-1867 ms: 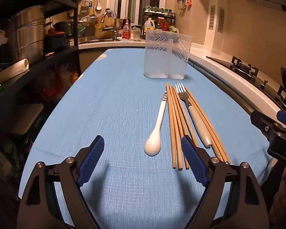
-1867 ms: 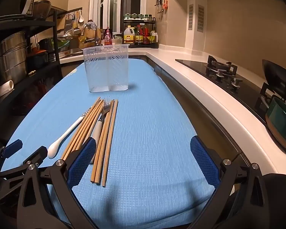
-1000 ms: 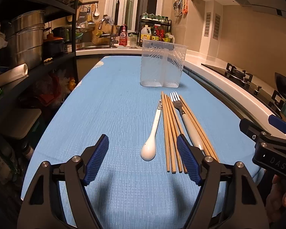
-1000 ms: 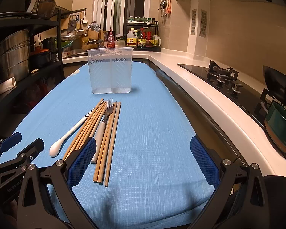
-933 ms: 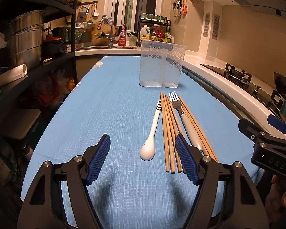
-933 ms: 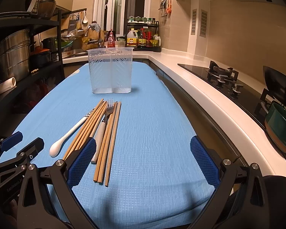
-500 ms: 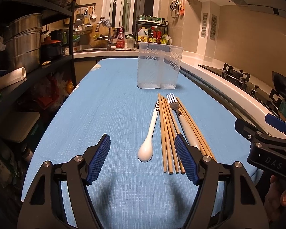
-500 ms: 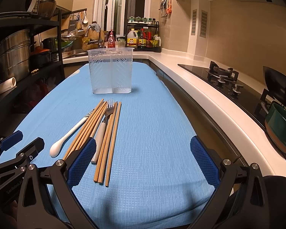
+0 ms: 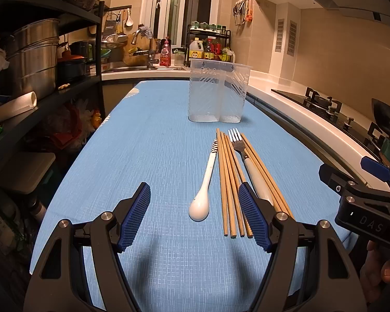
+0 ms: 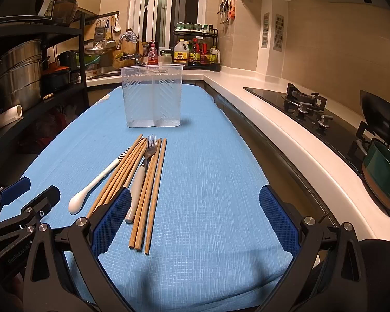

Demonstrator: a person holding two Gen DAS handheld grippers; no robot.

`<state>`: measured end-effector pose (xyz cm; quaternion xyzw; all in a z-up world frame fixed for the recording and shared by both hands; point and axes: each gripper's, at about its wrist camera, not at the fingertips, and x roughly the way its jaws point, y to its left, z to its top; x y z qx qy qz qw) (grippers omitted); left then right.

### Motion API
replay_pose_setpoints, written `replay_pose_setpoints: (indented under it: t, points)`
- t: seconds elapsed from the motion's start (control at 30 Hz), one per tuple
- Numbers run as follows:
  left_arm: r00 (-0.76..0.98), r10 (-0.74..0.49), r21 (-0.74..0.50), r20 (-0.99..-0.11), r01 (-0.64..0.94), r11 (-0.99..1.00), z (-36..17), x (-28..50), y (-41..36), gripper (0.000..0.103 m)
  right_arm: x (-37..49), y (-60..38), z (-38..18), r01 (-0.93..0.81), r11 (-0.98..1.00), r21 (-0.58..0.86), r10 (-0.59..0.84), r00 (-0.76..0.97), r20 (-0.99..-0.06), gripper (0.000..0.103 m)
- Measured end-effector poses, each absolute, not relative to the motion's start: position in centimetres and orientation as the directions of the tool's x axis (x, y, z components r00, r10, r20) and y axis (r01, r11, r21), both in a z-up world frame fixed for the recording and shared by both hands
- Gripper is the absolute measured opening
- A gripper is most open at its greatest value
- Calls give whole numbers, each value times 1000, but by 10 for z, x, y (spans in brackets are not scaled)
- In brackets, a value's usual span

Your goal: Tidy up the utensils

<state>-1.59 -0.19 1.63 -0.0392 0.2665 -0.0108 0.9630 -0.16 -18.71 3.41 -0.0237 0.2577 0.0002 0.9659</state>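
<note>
Left wrist view: my left claw [image 9: 195, 214] hangs released over the blue-clothed surface [image 9: 148, 140], nothing between its pads. Just ahead lies the white spoon [image 9: 204, 191], bowl toward me. Beside it on the right lie the wooden chopsticks [image 9: 230, 182] in a loose bundle, and the white-handled fork [image 9: 247, 162] rests among them, tines pointing away. Beyond them stands the clear plastic holder [image 9: 217, 92], upright, apart from the utensils. In the right wrist view my right claw [image 10: 195, 219] is spread wide and grips nothing; the chopstick ends lie just inside its left pad.
</note>
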Motion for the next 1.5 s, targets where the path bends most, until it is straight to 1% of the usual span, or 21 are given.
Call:
replay_pose_setpoints:
  t: [1.03, 1.13, 1.2, 1.23, 1.3, 1.37, 1.4, 1.5]
  points:
    - [856, -40, -85, -515, -4, 996, 15, -15, 0, 69, 0, -180, 29, -21, 999, -47, -6, 862, -506, 95]
    - [852, -43, -91, -523, -6, 996, 13, -15, 2, 69, 1, -181, 28, -9, 999, -40, -13, 860, -509, 87]
    - [841, -40, -103, -539, -19, 994, 10, -12, 5, 67, 4, -185, 24, -5, 1000, -9, 0, 850, -526, 70]
    - [835, -37, -109, -549, -28, 994, 8, -11, 7, 63, 7, -189, 22, -7, 1000, 20, 17, 840, -542, 66]
    - [821, -36, -128, -570, -46, 991, 4, -7, 13, 58, 11, -193, 19, -13, 998, 63, 46, 820, -570, 48]
    - [811, -37, -141, -584, -57, 988, 0, -5, 17, 52, 16, -193, 13, -41, 993, 110, 99, 794, -599, 41]
    - [807, -36, -144, -590, -62, 988, -2, -4, 18, 52, 17, -191, 11, -54, 991, 121, 117, 785, -608, 39]
    - [796, -43, -156, -603, -65, 986, -7, 0, 20, 46, 22, -184, 6, -75, 989, 129, 141, 765, -629, 39]
